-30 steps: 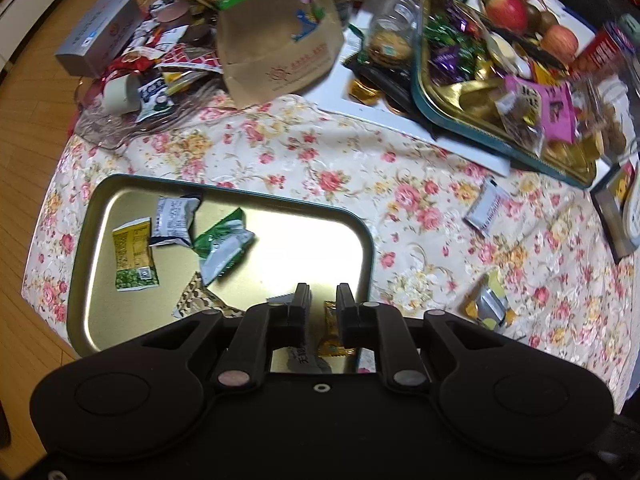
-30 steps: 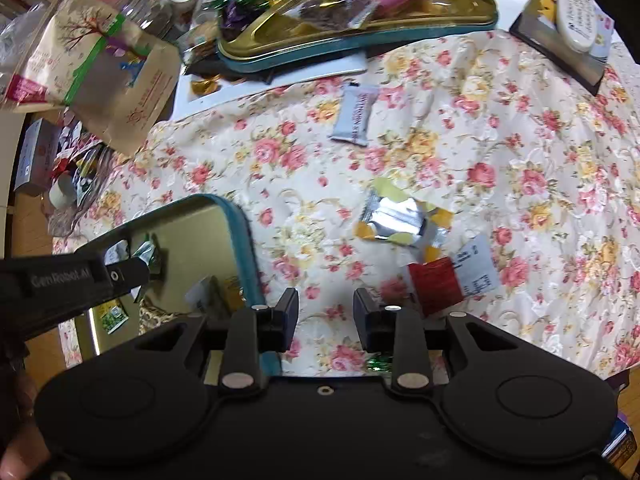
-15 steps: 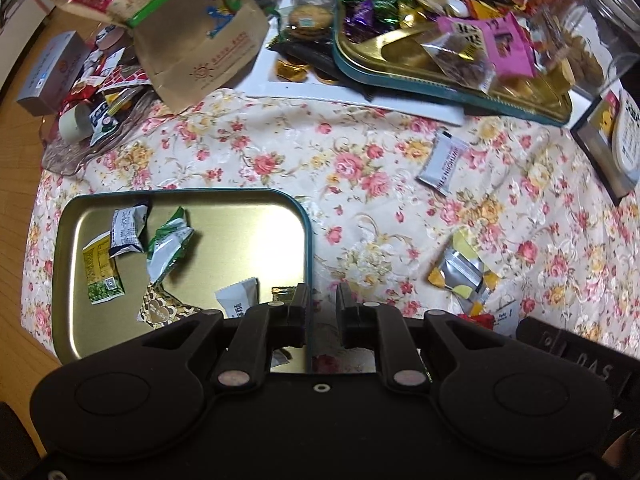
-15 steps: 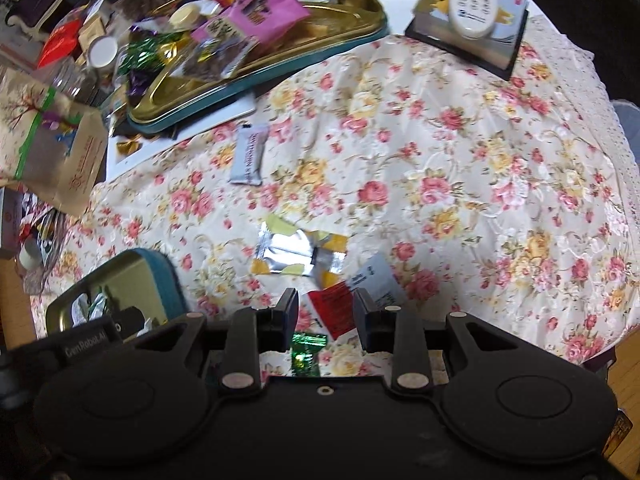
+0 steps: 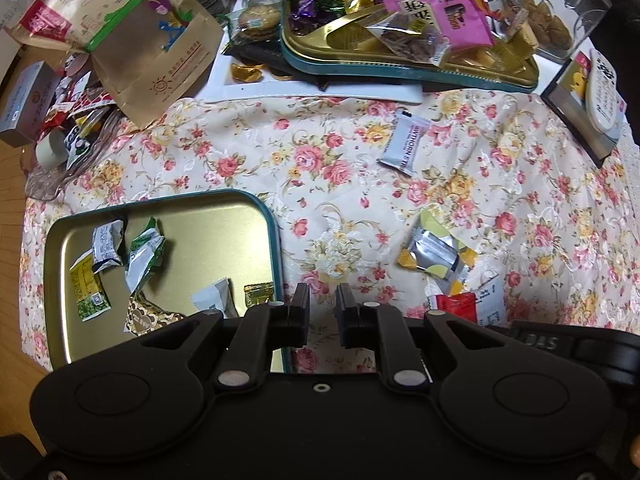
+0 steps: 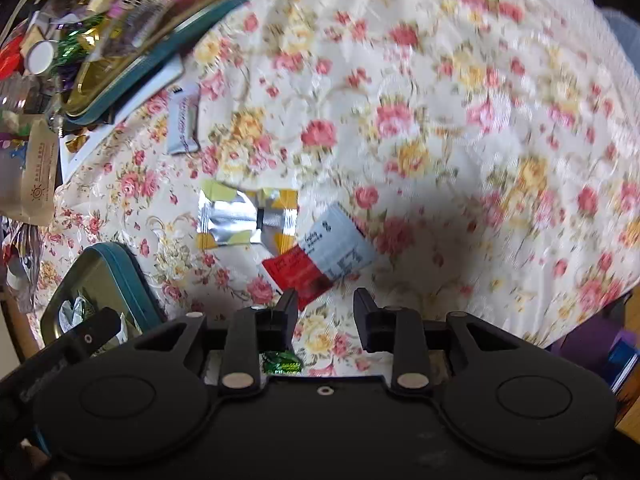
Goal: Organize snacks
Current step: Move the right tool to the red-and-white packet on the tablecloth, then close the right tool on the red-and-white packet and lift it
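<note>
A gold tin tray with a teal rim (image 5: 276,240) lies at the lower left and holds several small snack packets (image 5: 146,250). Loose on the floral cloth are a white bar wrapper (image 5: 405,144), a silver and yellow packet (image 5: 436,254) and a red and white packet (image 5: 460,306). My left gripper (image 5: 322,304) is slightly open and empty, just right of the tray's edge. My right gripper (image 6: 325,308) is open and empty, its left finger at the red and white packet (image 6: 320,256). The silver packet (image 6: 244,220) lies to the left. A green candy (image 6: 280,362) lies under the right gripper.
A second teal tray (image 5: 400,68) heaped with candies and a pink bag (image 5: 452,16) stands at the back. A brown paper bag (image 5: 136,40) and a glass dish of packets (image 5: 68,120) are at the back left. A remote on a box (image 5: 600,96) is at the right.
Both grippers have moved right, away from the tray. The right gripper has dropped closer to the red and white packet and its jaws have opened wider.
</note>
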### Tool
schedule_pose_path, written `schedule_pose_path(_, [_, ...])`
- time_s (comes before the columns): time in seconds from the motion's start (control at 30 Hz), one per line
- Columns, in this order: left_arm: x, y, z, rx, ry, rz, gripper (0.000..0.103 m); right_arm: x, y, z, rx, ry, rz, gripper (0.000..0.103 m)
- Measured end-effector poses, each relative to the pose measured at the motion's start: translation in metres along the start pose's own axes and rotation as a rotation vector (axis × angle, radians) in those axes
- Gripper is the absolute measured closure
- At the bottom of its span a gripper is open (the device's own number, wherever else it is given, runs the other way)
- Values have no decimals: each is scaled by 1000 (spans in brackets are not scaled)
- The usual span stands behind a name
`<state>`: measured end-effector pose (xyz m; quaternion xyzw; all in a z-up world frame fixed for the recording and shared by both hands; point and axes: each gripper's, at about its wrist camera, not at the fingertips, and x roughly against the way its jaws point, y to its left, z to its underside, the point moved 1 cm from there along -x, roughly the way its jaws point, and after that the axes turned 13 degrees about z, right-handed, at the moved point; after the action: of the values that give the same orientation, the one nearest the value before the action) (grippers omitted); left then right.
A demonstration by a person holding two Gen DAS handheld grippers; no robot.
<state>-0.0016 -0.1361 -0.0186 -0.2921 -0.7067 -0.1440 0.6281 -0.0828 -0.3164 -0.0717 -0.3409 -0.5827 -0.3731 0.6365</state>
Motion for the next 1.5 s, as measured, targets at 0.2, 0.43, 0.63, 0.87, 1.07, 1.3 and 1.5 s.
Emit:
schedule_pose_path(0.2, [-3,4,-3,27,10,18,81,-28,3,4,-18,96,-8,70])
schedule_pose_path(0.43, [-2,9,-6,58,10,41,81,-41,9,-2,-39,71,-2,70])
schedule_pose_path(0.63, [-5,10,-13,74,12,42,81,-42,2,-20,-126,46,-87,67])
schedule_pose_path(0.87, [-9,11,-20,79,16,38,81,-37,3,-31,-190,-2,-143,60])
schedule_pose_path(1.07, [-11,14,-22,87,17,34,81,-38,17,-36,-182,-23,-101,59])
schedule_pose_path(1.3, [-9,18,-20,88,14,35,81,-41,50,-21,-46,-121,18,63])
schedule_pose_path(1.5, [-8,17,-19,70,16,39,81,-39,52,-14,9,-127,30,67])
